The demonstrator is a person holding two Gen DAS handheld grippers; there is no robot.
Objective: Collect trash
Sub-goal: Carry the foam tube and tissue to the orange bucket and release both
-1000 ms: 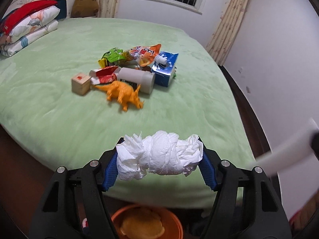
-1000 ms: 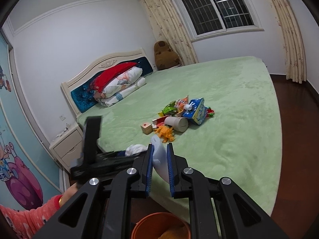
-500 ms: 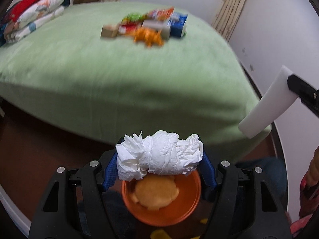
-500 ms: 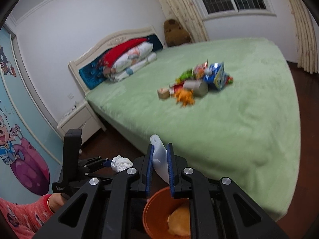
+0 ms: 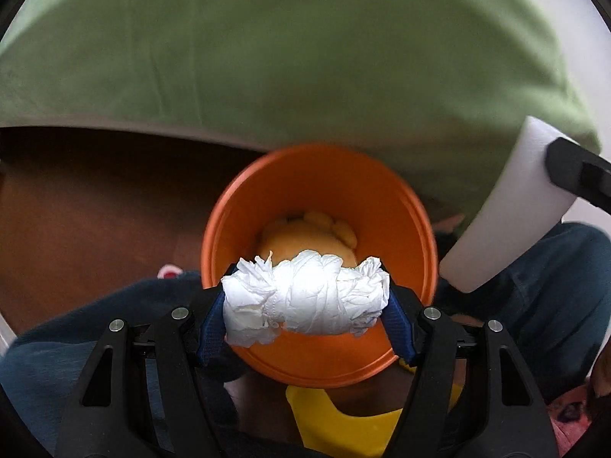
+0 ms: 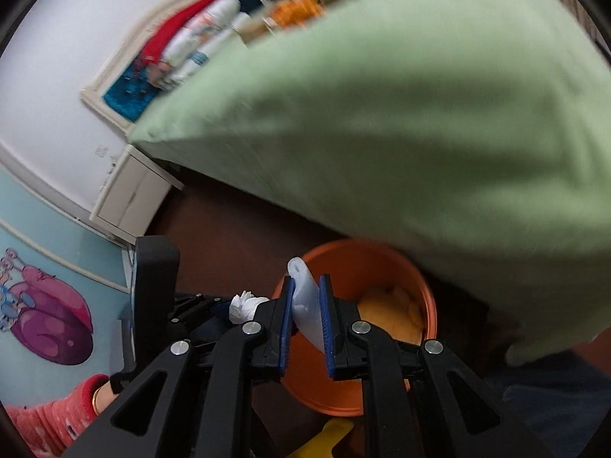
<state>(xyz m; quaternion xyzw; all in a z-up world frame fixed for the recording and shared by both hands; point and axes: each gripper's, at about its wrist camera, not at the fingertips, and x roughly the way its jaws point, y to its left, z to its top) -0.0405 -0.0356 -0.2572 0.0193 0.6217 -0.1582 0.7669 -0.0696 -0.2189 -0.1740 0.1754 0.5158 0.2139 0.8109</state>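
Observation:
My left gripper is shut on a crumpled white tissue wad and holds it right over the near rim of the orange bin. The bin holds yellow-orange trash. My right gripper is shut on a flat white foam piece above the left part of the orange bin. In the left wrist view the foam piece hangs at the bin's right. The left gripper with the tissue shows left of the right gripper.
The green bed overhangs the bin at the back. More items lie on its far top, blurred. A yellow object lies on the dark floor below the bin. A white nightstand stands at the left wall.
Both grippers have tilted down and moved closer over the orange bin, each still holding its piece. The bed top has slid out of the left wrist view.

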